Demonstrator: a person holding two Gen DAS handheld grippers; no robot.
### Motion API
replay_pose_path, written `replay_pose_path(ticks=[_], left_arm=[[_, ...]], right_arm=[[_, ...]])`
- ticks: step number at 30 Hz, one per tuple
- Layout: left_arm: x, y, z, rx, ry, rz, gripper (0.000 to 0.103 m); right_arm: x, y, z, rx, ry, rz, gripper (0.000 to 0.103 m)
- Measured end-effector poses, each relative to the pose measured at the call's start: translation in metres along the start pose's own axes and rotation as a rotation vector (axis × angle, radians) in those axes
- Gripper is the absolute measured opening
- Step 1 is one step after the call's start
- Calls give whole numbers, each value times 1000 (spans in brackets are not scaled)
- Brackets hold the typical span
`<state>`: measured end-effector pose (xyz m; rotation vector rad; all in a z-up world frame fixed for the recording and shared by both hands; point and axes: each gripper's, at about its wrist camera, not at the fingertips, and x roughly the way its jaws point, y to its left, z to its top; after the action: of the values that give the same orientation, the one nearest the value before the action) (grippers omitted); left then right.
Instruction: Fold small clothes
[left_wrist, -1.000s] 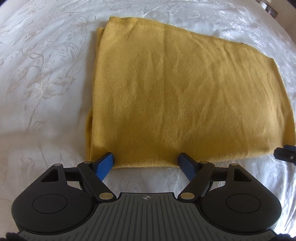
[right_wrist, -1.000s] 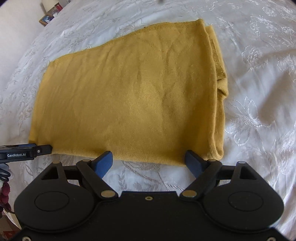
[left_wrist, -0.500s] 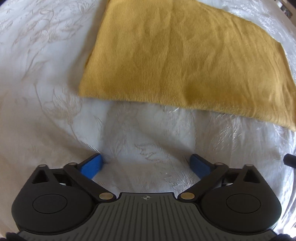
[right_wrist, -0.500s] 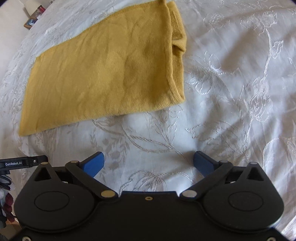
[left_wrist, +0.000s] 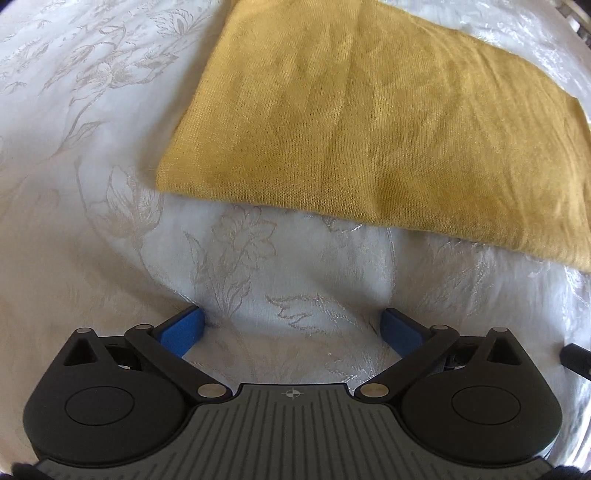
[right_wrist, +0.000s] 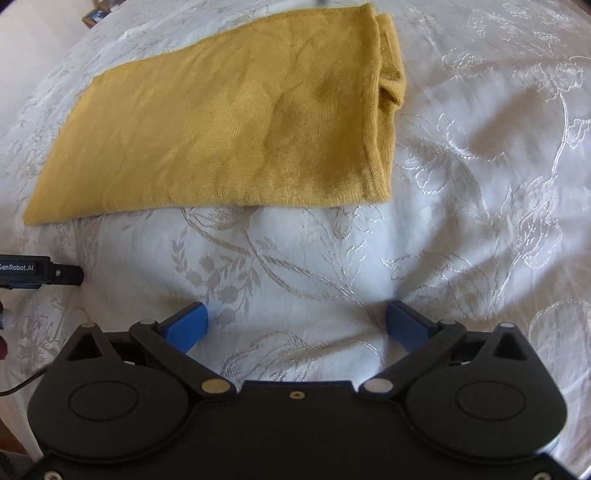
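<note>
A mustard-yellow knit garment lies folded flat in a rectangle on the white cloth; in the right wrist view its layered edges show along its right side. My left gripper is open and empty, hovering over bare cloth a short way in front of the garment's near edge. My right gripper is also open and empty, over bare cloth in front of the near edge. Neither touches the garment.
A white cloth with a woven floral pattern covers the whole surface. The left gripper's black body shows at the left edge of the right wrist view. Small objects sit at the far top left.
Both grippers have drawn back from the garment's near edge, where their open fingers were a second ago, and opened wider. The garment lies still.
</note>
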<state>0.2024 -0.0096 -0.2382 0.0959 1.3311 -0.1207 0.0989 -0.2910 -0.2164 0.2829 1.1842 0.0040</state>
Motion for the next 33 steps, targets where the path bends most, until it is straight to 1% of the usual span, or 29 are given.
replay_pose_path(ticks=[1, 2, 3, 4, 5, 6, 7, 8, 10, 11, 13, 15, 18, 20, 23, 26, 31, 33], left_arm=[[0, -1, -2, 1, -5, 1, 103], [-2, -1, -7, 0, -7, 1, 103], [-5, -1, -14, -1, -5, 1, 103], [-6, -1, -14, 1, 1, 2, 103], [-6, -2, -14, 1, 5, 4, 103], [-6, -3, -14, 0, 8, 6, 103], [-8, -5, -12, 0, 6, 9, 101], [-10, -8, -12, 1, 0, 11, 99], [-18, -13, -13, 1, -15, 13, 85], [-21, -15, -15, 1, -20, 13, 82], [-30, -20, -16, 0, -25, 9, 72], [-38, -26, -15, -2, -41, -3, 66], [-53, -37, -10, -3, -74, -13, 66], [-59, -45, -1, 2, -96, -24, 66], [-63, -55, 20, 18, -114, -24, 66], [-56, -63, 49, 38, -116, -17, 66], [-31, -80, 101, 91, -128, -6, 66], [-26, -91, 115, 116, -131, -5, 66]], right_arm=[[-1, -4, 2, 1, 16, 25, 103], [-5, -12, 5, 26, 25, 61, 103], [-9, -22, 8, 66, 26, 103, 101], [-14, -33, 12, 108, 20, 144, 98], [-19, -44, 15, 140, 6, 173, 90], [-25, -53, 18, 160, -12, 185, 86], [-32, -62, 21, 171, -36, 189, 86], [-38, -71, 26, 174, -62, 191, 86], [-45, -84, 40, 177, -107, 193, 86], [-47, -91, 47, 178, -126, 194, 86], [-47, -101, 62, 185, -143, 215, 86], [-38, -107, 74, 197, -145, 259, 86], [-16, -106, 98, 216, -130, 318, 86], [-2, -105, 112, 225, -108, 367, 86], [16, -106, 119, 240, -83, 412, 86], [29, -105, 130, 254, -83, 448, 88], [38, -110, 144, 290, -77, 500, 90], [39, -112, 145, 290, -73, 518, 93]])
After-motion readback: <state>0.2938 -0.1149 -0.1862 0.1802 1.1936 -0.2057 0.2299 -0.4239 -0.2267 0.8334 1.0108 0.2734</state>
